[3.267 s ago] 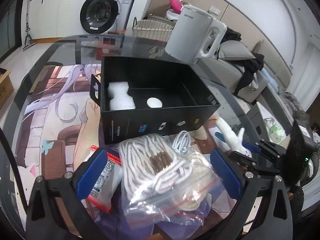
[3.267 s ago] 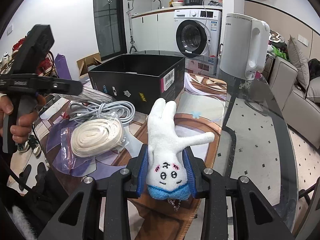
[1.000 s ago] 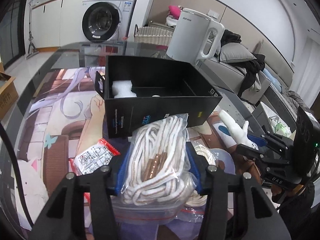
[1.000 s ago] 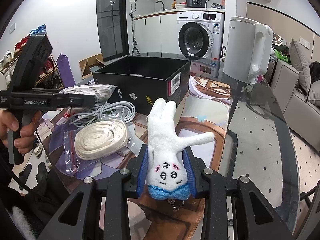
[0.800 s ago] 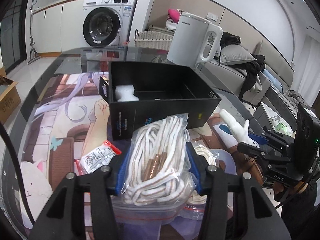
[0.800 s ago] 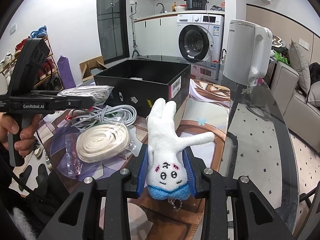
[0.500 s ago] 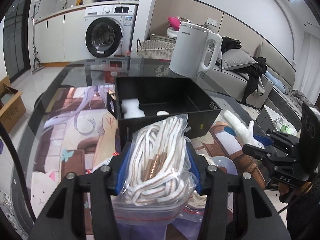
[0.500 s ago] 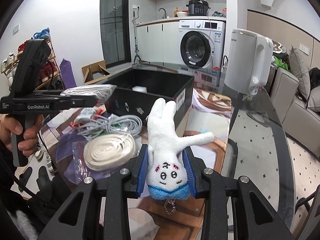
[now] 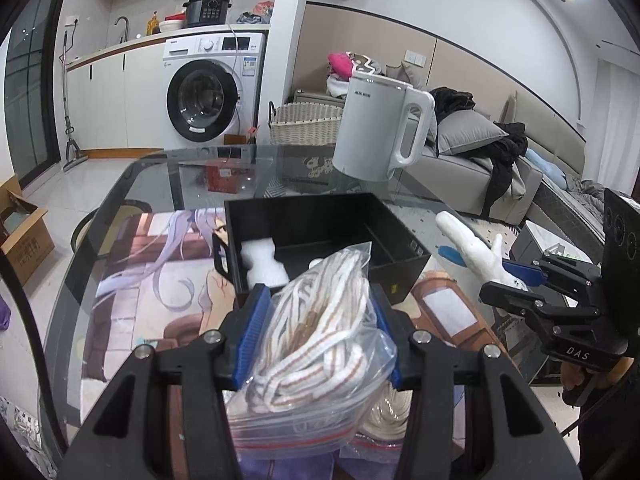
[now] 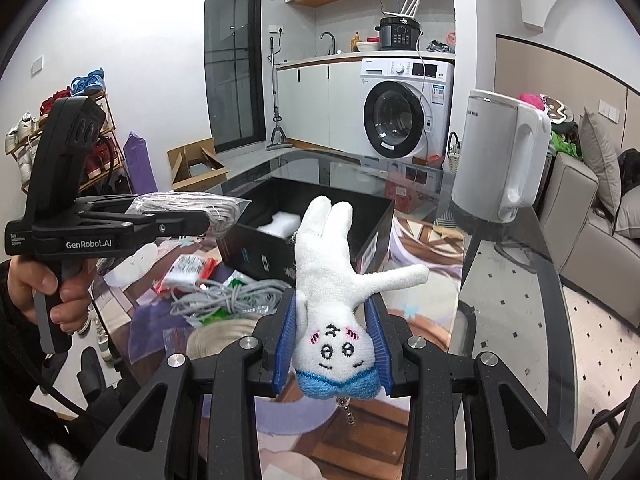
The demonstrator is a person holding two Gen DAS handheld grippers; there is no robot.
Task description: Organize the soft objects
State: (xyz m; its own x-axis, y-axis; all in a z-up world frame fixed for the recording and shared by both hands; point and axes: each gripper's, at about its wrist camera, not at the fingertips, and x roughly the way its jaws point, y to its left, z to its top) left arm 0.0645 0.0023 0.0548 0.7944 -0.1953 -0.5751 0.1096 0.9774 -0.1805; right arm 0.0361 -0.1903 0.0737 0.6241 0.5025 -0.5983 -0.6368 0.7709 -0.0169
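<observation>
Bagged rope clamped between left tongs, plush toy pinched in right tongs.

left wrist view close behind its claw, right likewise, facing kitchenward, sharing black box

the left gripper is raised off the table, its 2 blue-padded fingers pressed in from either side on a bag of rope. a bare hand wraps its handle, 1 finger on the trigger. the right gripper is also lifted, level, its 2 blue pads squeezing the head of a plush toy, which hangs upside down between them.
</observation>
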